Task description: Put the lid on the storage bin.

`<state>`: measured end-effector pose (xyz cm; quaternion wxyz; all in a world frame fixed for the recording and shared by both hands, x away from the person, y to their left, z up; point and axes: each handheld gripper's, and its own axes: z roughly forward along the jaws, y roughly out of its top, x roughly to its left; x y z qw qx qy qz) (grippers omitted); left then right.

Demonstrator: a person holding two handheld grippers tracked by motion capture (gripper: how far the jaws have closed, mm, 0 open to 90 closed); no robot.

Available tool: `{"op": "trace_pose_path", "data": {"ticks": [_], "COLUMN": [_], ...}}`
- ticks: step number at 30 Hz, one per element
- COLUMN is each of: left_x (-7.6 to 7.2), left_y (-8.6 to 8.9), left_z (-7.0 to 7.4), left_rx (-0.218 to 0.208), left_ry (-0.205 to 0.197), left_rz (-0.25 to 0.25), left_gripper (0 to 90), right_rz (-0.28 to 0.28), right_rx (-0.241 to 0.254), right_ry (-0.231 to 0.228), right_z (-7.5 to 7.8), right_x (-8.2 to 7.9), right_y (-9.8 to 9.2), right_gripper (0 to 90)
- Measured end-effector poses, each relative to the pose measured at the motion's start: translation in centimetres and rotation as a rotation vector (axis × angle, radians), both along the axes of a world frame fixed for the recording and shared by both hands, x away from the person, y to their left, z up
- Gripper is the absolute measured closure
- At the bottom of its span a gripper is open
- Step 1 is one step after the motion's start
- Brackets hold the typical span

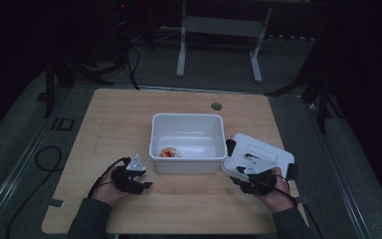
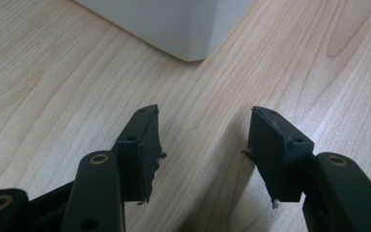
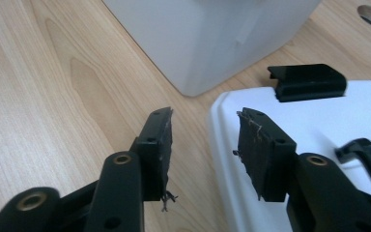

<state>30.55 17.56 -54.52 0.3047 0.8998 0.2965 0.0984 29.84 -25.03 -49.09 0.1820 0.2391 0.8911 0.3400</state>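
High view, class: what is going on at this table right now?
A person sits at a wooden table with a hand-held gripper in each hand. The right hand-held gripper is over the near edge of a white lid that lies flat beside an open white tub, its jaws apart astride the lid's rim. The left hand-held gripper hovers open over bare wood left of the tub. Something small and reddish lies inside.

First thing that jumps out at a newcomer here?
The open white rectangular plastic tub at the middle of the light wooden table, with a small pale item marked red at its bottom. Next, the white plastic lid with black clips lying flat at the tub's right, where the right gripper straddles its near edge, jaws apart. The left gripper hovers open over bare wood.
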Motion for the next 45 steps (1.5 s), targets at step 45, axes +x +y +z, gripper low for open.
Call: {"op": "trace_pose_path", "data": {"ticks": [45], "left_x": [-0.1], "left_y": [0.1], "left_z": [-0.1], "left_rx": [-0.007], "left_ry": [-0.002], "left_rz": [-0.002], "left_gripper": [43.4], "right_rz": [-0.073], "right_rx": [-0.202], "right_ry": [-0.007], "right_z": [3.8], "right_x": [4.1], "right_y": [-5.5], "right_gripper": [71.7]}}
